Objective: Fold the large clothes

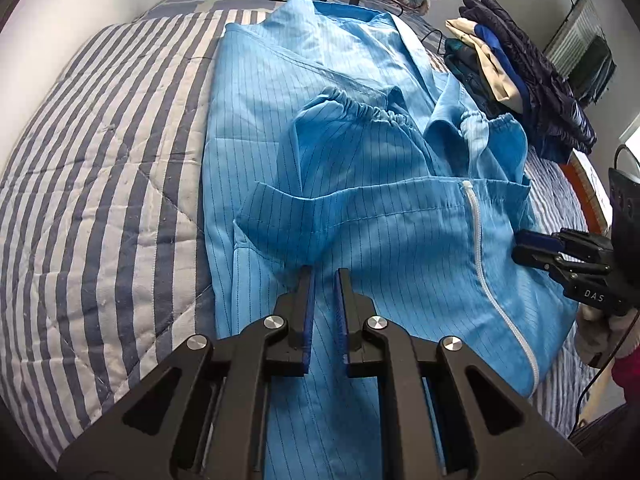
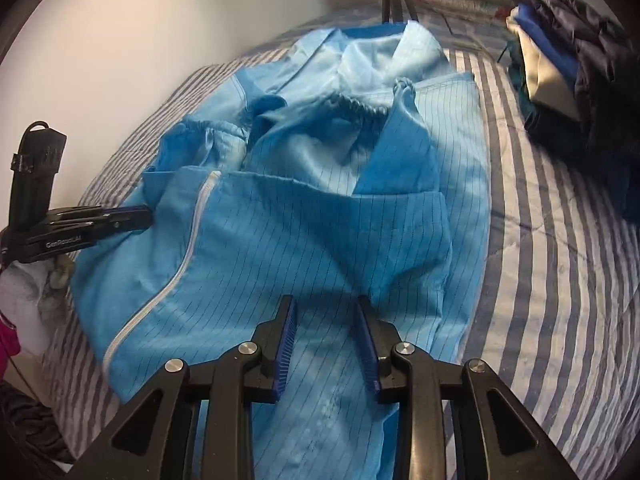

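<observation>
I see the blue garment [image 1: 360,208] spread on the striped bed [image 1: 100,200], lower part folded up, directly beneath and ahead of both tools. Only the left view shows its white zipper [image 1: 478,224] running toward the right hand-held gripper [image 1: 520,248]. My left hand-held gripper [image 1: 323,276] stands narrowly parted, holding nothing; the right hand-held gripper [image 2: 326,304] gapes wider, also empty. A pile of folded clothes [image 1: 520,72] sits beyond, to the right.
</observation>
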Action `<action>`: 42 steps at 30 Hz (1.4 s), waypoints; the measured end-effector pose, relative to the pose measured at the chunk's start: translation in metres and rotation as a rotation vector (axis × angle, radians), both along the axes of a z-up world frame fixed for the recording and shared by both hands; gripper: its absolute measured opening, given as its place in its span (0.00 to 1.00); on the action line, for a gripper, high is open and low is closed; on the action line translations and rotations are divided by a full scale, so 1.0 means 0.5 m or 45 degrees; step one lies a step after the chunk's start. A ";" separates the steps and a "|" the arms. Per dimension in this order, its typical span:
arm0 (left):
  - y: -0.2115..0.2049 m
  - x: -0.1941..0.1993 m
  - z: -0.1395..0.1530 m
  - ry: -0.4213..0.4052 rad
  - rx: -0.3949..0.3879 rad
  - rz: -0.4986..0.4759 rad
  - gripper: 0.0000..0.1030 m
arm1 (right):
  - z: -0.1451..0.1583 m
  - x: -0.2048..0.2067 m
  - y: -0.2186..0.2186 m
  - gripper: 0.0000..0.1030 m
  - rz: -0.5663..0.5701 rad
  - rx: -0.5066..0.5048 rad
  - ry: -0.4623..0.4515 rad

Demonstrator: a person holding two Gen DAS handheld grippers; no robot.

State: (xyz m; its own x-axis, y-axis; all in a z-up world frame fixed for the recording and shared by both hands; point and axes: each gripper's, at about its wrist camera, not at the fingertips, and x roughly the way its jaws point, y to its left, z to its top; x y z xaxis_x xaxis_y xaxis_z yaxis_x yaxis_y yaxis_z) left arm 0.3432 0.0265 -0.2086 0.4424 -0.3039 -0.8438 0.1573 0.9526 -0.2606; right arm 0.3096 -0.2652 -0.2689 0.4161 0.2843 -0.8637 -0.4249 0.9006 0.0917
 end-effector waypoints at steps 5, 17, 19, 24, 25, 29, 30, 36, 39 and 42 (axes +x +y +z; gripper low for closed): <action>-0.004 0.002 0.024 0.012 -0.001 -0.040 0.10 | 0.066 -0.013 -0.003 0.33 0.070 0.078 -0.009; 0.046 0.169 0.234 -0.221 -0.115 -0.011 0.34 | 0.314 0.140 -0.086 0.34 0.039 0.210 -0.237; 0.057 0.230 0.250 -0.231 -0.155 0.000 0.51 | 0.324 0.209 -0.085 0.34 0.002 0.244 -0.233; 0.088 0.384 0.237 -0.175 -0.297 0.100 0.56 | 0.307 0.378 -0.071 0.41 -0.090 0.320 -0.218; 0.090 0.414 0.228 -0.162 -0.310 0.109 0.57 | 0.296 0.406 -0.065 0.44 -0.101 0.313 -0.216; 0.082 0.510 0.192 -0.125 -0.296 0.120 0.57 | 0.255 0.495 -0.033 0.44 -0.126 0.240 -0.204; 0.078 0.529 0.182 -0.115 -0.286 0.119 0.57 | 0.242 0.514 -0.027 0.44 -0.129 0.219 -0.201; 0.074 0.634 0.119 -0.057 -0.293 0.137 0.57 | 0.168 0.615 -0.014 0.44 -0.162 0.176 -0.152; 0.071 0.682 0.087 -0.016 -0.319 0.150 0.57 | 0.131 0.661 -0.010 0.44 -0.181 0.175 -0.130; 0.062 0.720 0.057 0.032 -0.359 0.141 0.57 | 0.106 0.696 -0.008 0.44 -0.197 0.193 -0.105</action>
State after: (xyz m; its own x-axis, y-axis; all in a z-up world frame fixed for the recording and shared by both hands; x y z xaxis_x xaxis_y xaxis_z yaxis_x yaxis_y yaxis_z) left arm 0.7032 0.0574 -0.1801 0.4662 -0.4788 -0.7439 0.0468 0.8530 -0.5197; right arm 0.6576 -0.2691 -0.2158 0.5320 0.3354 -0.7775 -0.2948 0.9341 0.2013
